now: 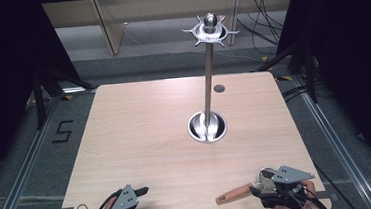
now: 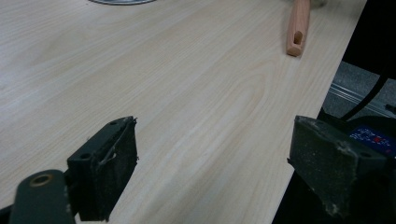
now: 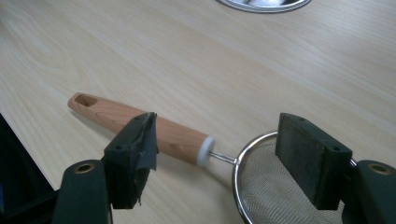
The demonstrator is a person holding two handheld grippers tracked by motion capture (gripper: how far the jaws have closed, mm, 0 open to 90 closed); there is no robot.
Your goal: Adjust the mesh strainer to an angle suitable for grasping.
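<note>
The strainer (image 3: 187, 140), wooden handle and fine mesh bowl, lies flat at the tabletop's (image 1: 140, 133) near right corner, handle pointing left along the near edge. Right over it sits the right tool (image 3: 217, 149), jaws spread wide, one either side of the wire neck, gripping nothing. Across at the near left corner, the left tool (image 1: 148, 202) hovers released too, jaws apart over bare wood. Mid-tabletop stands the metal stand (image 1: 208, 72), round base, tall pole, hooked crown on top. Plenty of pale open wood lies between the stand and the near edge. Beyond the edges: grey floor, dark curtains, cables at the far right.
</note>
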